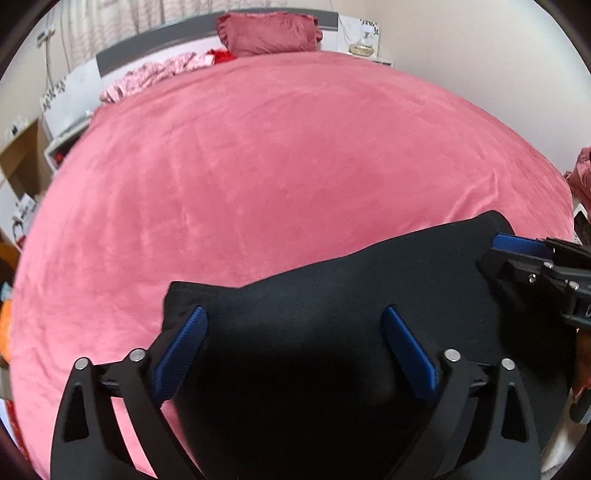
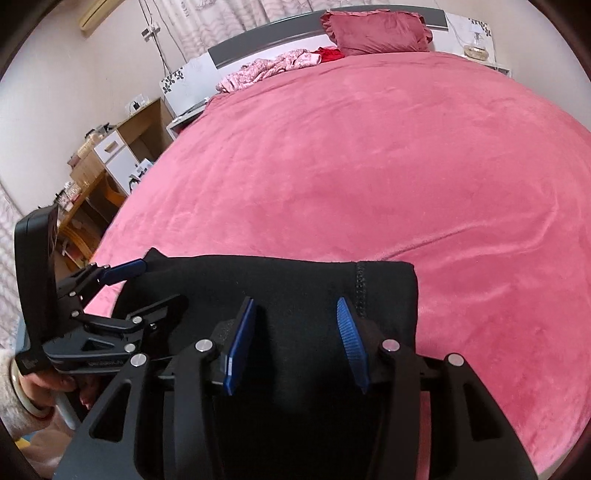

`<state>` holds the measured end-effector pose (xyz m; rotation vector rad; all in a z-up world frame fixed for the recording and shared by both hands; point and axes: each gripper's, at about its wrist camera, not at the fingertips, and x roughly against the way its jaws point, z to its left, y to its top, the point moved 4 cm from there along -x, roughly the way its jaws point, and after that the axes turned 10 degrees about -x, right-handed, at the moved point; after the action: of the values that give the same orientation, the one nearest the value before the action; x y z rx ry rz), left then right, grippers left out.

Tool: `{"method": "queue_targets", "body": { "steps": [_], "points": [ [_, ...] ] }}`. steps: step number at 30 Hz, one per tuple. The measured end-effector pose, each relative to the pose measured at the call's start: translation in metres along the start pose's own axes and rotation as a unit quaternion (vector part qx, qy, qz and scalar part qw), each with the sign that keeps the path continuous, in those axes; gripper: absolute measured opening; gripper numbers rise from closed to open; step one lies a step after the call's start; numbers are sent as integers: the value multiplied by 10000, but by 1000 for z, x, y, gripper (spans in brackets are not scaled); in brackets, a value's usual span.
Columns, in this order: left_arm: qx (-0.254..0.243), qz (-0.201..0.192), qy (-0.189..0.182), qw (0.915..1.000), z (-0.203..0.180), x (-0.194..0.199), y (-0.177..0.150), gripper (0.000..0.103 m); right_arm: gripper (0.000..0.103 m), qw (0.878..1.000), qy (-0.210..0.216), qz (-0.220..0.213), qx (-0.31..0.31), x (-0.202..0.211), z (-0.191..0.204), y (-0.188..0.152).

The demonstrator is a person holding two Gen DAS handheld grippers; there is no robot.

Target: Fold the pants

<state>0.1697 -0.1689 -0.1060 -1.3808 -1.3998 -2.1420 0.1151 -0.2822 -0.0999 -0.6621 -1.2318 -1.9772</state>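
Note:
Black pants lie folded into a flat rectangle on the pink bed cover, near its front edge. My left gripper hovers over the pants' left part, its blue pads spread wide and nothing pinched between them. In the right wrist view the same pants show a stitched seam near their right edge. My right gripper stands over them with the pads partly apart, holding no cloth. Each gripper appears in the other's view: the right gripper at the pants' right corner, the left gripper at their left corner, held by a hand.
A dark pink pillow leans on the headboard at the far end. Crumpled pink clothes and a red garment lie beside it. Wooden shelves and a white drawer unit stand left of the bed. A lamp sits far right.

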Motion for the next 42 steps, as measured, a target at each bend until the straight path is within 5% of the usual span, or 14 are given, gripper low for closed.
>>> {"method": "queue_targets", "body": {
  "steps": [4, 8, 19, 35, 42],
  "points": [
    [-132, 72, 58, 9999, 2, -18, 3, 100, 45, 9983, -258, -264, 455, -18, 5, -1],
    [8, 102, -102, 9999, 10, -28, 2, 100, 45, 9992, -51, -315, 231, -27, -5, 4],
    [-126, -272, 324, 9990, 0, 2, -10, 100, 48, 9940, -346, -765, 702, -6, 7, -10],
    [558, -198, 363, 9976, -1, 33, -49, 100, 82, 9921, -776, -482, 856, 24, 14, -45],
    [1104, -56, 40, 9939, 4, 42, -68, 100, 83, 9965, -815, -180, 66, 47, -11, -54]
  ]
}}
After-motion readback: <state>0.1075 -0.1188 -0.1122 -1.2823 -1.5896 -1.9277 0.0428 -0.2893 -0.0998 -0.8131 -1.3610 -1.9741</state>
